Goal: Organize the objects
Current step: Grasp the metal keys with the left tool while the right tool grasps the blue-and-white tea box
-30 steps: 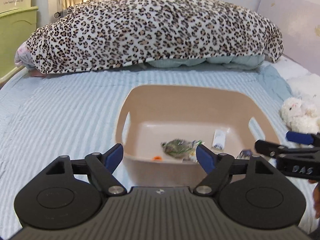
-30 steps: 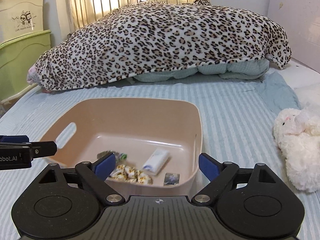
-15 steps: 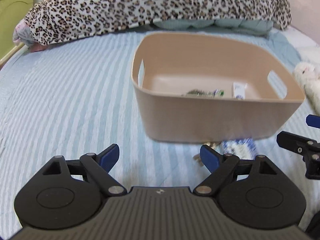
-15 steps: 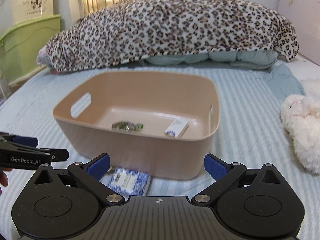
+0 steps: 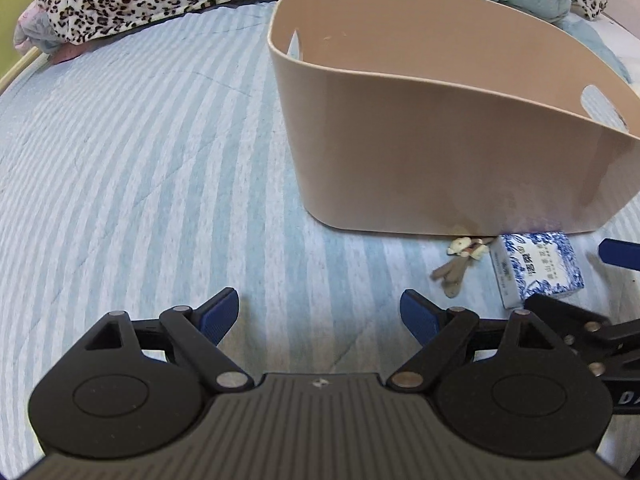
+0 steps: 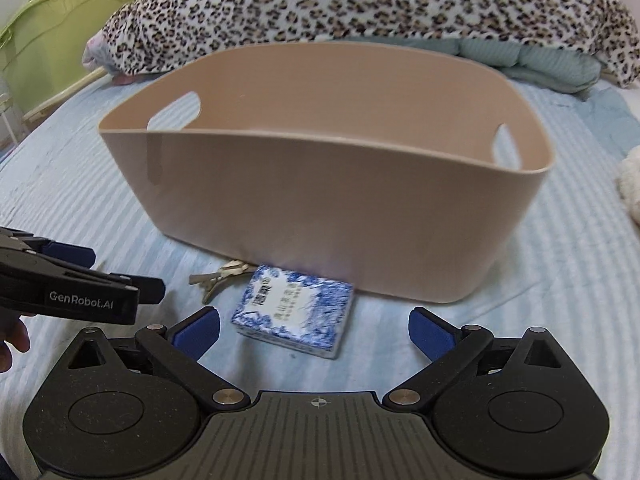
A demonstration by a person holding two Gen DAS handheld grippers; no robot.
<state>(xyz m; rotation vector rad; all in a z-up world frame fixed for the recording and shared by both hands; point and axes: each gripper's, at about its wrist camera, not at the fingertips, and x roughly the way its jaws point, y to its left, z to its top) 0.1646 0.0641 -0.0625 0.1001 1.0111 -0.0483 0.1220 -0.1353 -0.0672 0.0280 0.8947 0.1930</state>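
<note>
Clearly the step in hand looks like a pick-up: both grippers hang low over the striped bed sheet (image 5: 140, 160), in front of the beige bin (image 6: 320, 200). The right gripper (image 6: 314, 330) has its jaws spread wide with nothing between them, and the blue-and-white packet (image 6: 294, 314) lies flat on the sheet just ahead of the gap, a little toward the left jaw, its far edge almost at the bin's near wall. Beside the packet, further left of those jaws, lies a small set of keys (image 6: 218, 276) with a pale charm. The left gripper (image 5: 320, 314) is also spread and empty, facing bare sheet; the keys sit ahead and outside its right jaw. Next, I judge, the right gripper must ease forward and down until the packet's sides sit between the pads, then close, lift, and carry it over the bin's rim.
</note>
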